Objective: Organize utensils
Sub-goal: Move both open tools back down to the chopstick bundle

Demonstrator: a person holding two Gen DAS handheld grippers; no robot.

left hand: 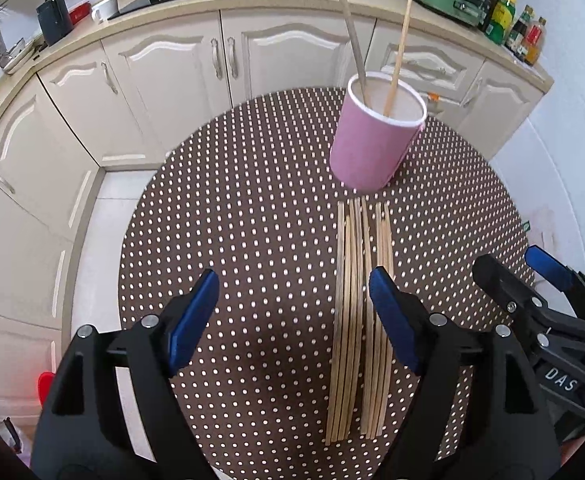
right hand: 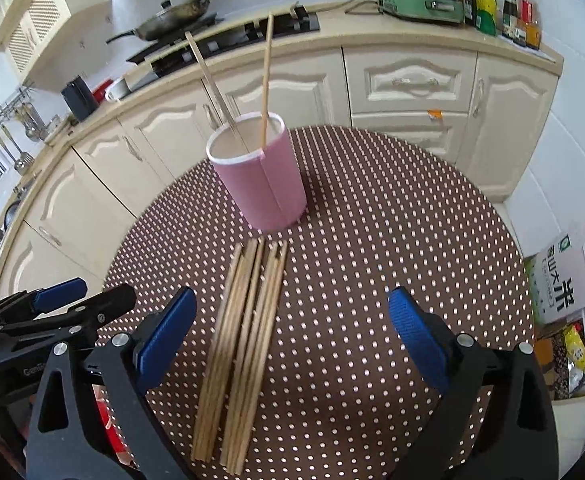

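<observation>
Two chopsticks (left hand: 398, 56) are standing in the pink cup (left hand: 372, 148), while a row of bare chopsticks (left hand: 360, 320) is lying flat on the dotted surface (left hand: 232, 220) just in front of that cup. Left claw (left hand: 292, 320) and right claw (right hand: 292, 340) are both hovering released, gripping nothing, near the row.

Right gripper (right hand: 292, 320) jaws wide, empty, above chopstick bundle (right hand: 244, 344) on dotted counter (right hand: 392, 240); pink cup (right hand: 264, 184) beyond holds two chopsticks (right hand: 267, 80).
</observation>
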